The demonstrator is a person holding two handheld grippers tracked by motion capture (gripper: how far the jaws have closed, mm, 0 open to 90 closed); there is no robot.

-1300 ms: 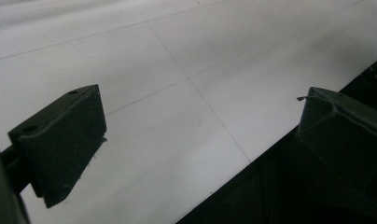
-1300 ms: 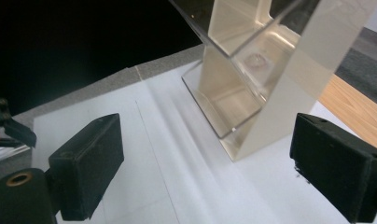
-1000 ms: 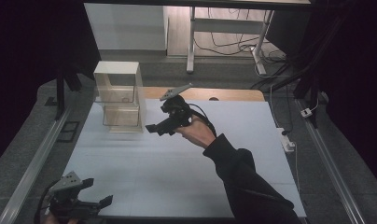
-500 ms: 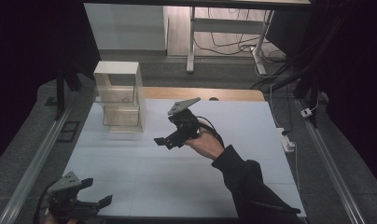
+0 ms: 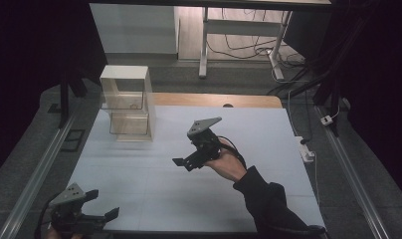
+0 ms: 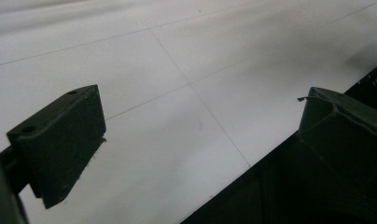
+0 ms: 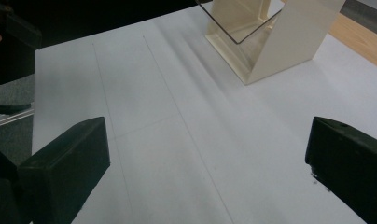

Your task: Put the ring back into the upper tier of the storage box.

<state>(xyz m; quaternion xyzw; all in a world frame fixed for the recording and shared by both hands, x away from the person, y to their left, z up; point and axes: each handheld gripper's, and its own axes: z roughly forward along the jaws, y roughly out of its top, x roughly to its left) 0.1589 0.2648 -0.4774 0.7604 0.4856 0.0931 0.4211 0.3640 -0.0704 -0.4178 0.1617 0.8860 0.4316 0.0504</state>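
Observation:
My right gripper (image 5: 186,160) is held in a hand over the middle of the white table (image 5: 258,134), its jaws open and empty, pointing left toward the near-left part of the table. In the right gripper view the right gripper (image 7: 207,144) frames bare white surface, with the cream stand (image 7: 275,37) farther off at the top. My left gripper (image 5: 103,203) rests at the table's near-left corner, open with nothing in it. In the left gripper view the left gripper (image 6: 198,116) has only white tabletop between its jaws.
A cream stand (image 5: 129,102) holding clear plastic boxes sits at the table's back left. A wooden strip (image 5: 214,99) runs along the far edge. Metal rails (image 5: 35,174) flank the table, and cables (image 5: 308,149) lie at its right side.
My right gripper has pulled back from near the cream stand toward the person, to the middle of the table. The left gripper has stayed put.

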